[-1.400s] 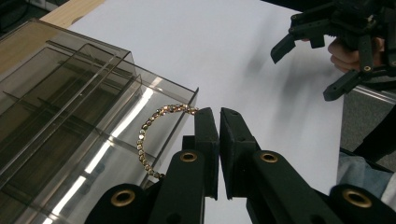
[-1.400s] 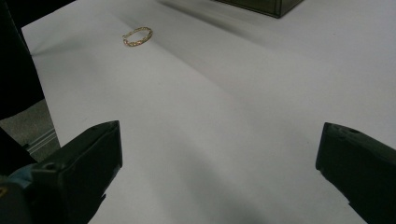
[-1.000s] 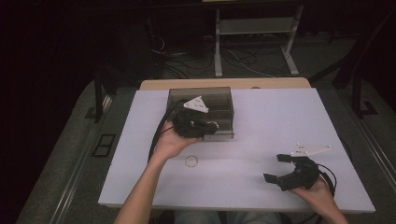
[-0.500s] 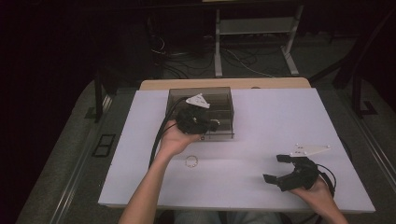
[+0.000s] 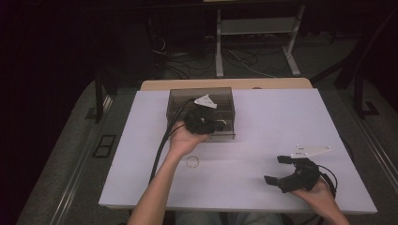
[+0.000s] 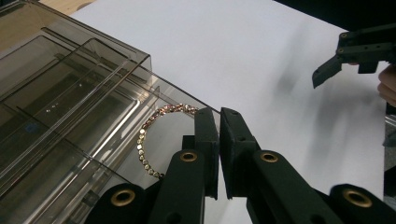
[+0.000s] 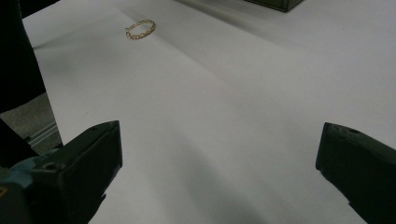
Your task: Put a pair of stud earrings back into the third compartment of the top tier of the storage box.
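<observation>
Placement under way: left gripper (image 6: 218, 140) fingers clamped together on gold beaded bracelet (image 6: 152, 140), apparently pinched at its edge, held over near corner compartment of smoky clear plastic organiser box (image 6: 70, 107). Next: lower, then part fingers. Second gold bracelet (image 5: 193, 162) lying on white table (image 5: 281, 122). Right gripper (image 5: 281, 169) fingers wide apart, idle.

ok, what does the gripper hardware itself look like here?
Both grippers, left and right, are black with two flat block-like jaws. Brass-coloured rivets mark the left one's linkage. Each carries a pale grey three-cornered plate and a black cable. Forearms are sleeveless.
</observation>
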### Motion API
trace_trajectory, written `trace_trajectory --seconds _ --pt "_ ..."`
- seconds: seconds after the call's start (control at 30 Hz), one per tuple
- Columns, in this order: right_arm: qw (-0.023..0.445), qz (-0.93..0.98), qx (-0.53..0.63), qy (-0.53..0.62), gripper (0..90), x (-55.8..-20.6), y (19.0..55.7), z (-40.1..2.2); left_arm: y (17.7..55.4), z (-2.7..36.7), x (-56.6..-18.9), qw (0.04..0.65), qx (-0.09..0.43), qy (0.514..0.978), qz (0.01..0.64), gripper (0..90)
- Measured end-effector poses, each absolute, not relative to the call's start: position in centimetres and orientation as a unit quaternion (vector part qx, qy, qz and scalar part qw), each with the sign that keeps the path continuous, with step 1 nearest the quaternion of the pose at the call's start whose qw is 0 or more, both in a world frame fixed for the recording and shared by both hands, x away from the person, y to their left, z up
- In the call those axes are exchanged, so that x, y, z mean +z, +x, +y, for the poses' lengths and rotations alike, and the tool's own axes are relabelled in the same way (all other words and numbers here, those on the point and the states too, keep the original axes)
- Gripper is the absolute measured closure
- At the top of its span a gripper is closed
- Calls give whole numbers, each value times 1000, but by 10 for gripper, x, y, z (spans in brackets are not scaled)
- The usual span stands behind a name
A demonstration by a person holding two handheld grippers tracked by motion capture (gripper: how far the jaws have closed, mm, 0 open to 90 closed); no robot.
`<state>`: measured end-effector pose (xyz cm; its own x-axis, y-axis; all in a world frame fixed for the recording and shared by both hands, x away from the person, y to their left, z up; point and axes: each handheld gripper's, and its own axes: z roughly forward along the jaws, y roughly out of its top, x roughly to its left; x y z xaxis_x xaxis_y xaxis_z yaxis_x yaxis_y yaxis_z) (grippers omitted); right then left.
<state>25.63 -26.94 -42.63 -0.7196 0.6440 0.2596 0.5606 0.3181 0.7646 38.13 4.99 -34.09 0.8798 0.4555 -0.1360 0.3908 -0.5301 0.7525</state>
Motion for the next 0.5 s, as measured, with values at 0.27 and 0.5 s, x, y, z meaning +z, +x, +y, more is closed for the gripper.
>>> trace_trajectory --seconds 0.27,0.5 --pt "47 814 447 368 0 -427 257 -268 384 50 -350 426 43 866 257 851" --pt "46 816 445 367 0 -428 257 -267 387 48 -357 420 45 868 262 851"
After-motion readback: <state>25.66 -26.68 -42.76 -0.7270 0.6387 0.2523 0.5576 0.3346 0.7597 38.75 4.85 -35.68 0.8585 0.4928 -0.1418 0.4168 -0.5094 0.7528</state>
